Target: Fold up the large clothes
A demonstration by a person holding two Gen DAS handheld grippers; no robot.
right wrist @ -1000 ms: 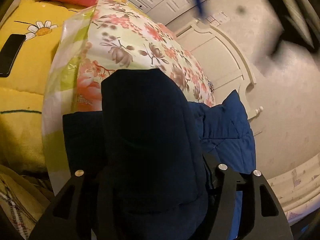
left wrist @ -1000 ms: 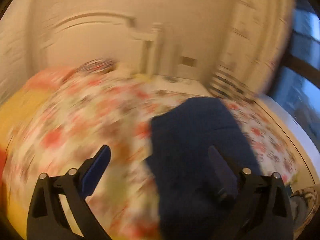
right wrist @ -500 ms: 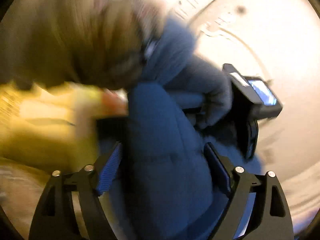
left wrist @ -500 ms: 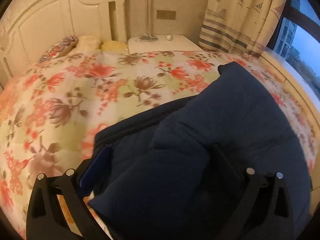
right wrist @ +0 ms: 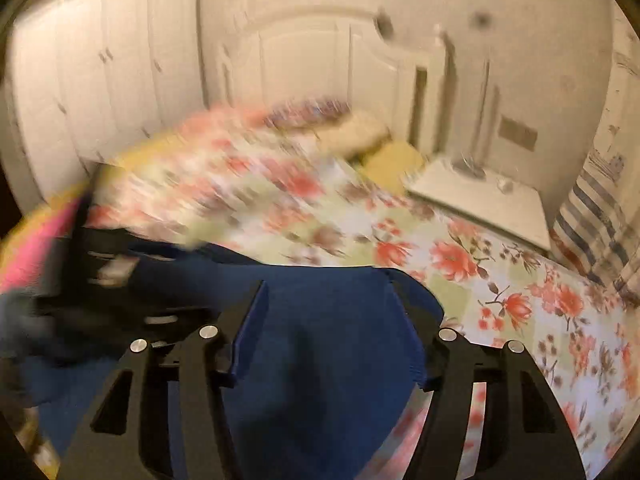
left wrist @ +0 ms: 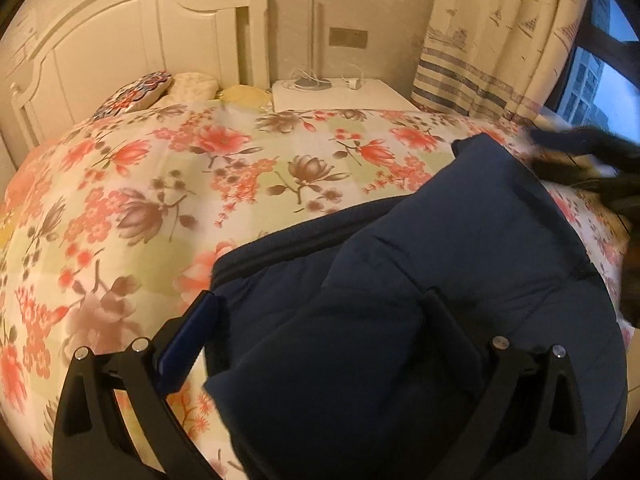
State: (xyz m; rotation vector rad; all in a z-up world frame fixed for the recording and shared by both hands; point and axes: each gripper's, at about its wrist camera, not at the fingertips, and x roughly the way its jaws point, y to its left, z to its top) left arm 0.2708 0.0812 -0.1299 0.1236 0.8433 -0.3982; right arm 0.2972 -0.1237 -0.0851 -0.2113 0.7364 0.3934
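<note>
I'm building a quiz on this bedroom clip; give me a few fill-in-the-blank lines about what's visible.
1. The padded garment on the bed is dark ____.
2. The bedspread carries a ____ print.
3. The bedside cabinet stands between the headboard and the ____.
4. The left tool hangs over the ____.

Missing words: blue; floral; curtain; garment

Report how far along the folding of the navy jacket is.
Done: the navy jacket lies partly doubled over on the floral bedspread. In hand: the left gripper straddles a fold; the right gripper's jaws are closing around jacket fabric. Left: finishing and flattening the bundle.
</note>
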